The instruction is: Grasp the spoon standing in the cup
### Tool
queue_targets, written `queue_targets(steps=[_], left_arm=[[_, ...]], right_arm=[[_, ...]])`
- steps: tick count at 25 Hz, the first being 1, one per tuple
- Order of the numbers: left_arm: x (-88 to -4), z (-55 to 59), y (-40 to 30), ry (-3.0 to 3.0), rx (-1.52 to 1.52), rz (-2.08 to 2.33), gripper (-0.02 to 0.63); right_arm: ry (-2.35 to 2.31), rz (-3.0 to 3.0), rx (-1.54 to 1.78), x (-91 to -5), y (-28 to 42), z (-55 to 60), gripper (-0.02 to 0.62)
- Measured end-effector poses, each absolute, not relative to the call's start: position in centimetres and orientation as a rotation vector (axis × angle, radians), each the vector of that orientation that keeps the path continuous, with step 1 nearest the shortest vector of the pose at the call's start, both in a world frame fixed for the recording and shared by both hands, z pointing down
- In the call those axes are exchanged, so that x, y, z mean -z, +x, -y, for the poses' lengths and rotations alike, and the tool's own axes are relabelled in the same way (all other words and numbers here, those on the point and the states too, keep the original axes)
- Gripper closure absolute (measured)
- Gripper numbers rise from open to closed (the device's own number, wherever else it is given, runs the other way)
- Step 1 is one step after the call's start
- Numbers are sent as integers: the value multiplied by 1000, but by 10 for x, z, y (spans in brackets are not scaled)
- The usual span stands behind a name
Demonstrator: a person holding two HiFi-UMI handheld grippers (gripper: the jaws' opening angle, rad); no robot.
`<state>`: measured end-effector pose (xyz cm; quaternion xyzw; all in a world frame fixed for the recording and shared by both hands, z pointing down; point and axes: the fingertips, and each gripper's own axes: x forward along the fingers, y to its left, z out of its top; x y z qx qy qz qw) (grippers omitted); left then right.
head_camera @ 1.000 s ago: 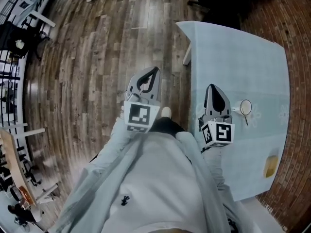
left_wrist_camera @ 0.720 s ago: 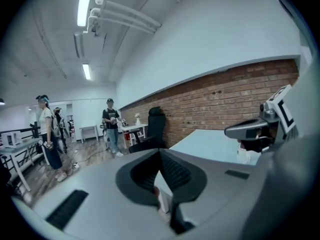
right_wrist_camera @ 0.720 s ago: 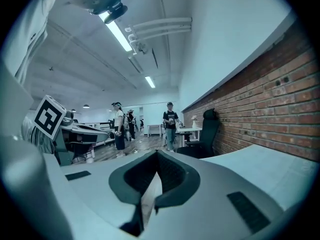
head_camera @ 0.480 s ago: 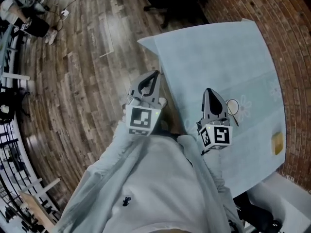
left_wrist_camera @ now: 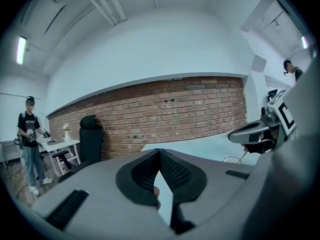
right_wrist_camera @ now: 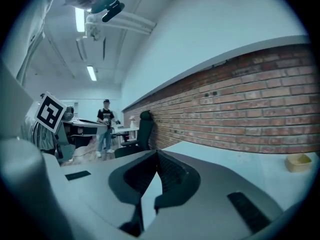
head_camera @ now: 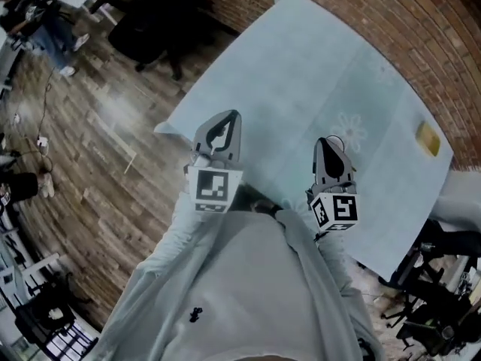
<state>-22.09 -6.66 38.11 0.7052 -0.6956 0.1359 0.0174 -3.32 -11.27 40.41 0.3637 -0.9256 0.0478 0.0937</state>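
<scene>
A clear cup (left_wrist_camera: pixel 231 160) stands on the table's pale blue cloth (head_camera: pixel 301 74), with a thin spoon handle (left_wrist_camera: pixel 243 155) leaning out of it. In the head view the cup (head_camera: pixel 339 141) is mostly hidden behind the tip of my right gripper (head_camera: pixel 326 141), which hovers just before it with its jaws shut and empty. The same gripper shows side-on in the left gripper view (left_wrist_camera: pixel 250 133). My left gripper (head_camera: pixel 234 116) hangs over the table's near left edge, also shut with nothing between its jaws. The right gripper view does not show the cup.
A small yellow block (head_camera: pixel 428 138) lies near the table's far right edge by the brick wall (right_wrist_camera: pixel 260 104). A black office chair (head_camera: pixel 150 36) stands on the wood floor left of the table. A person (left_wrist_camera: pixel 30 134) stands far off by desks.
The view has swung round: the table now lies ahead under both grippers instead of off to the right. The right gripper's tip has closed in on the cup. Both jaws stayed shut.
</scene>
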Motion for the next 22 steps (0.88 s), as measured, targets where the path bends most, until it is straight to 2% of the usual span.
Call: queue_targets(steps=[10, 17, 22], left_arm=[[-391, 150, -107, 2618, -443, 1664, 589], [-399, 163, -43, 2677, -449, 1570, 589], [-396, 168, -24, 2658, -432, 1599, 589]], right_arm=[[1626, 2438, -235, -413, 93, 118, 580], [1708, 2372, -259, -422, 152, 110, 580], [1679, 2395, -263, -422, 168, 117, 580]])
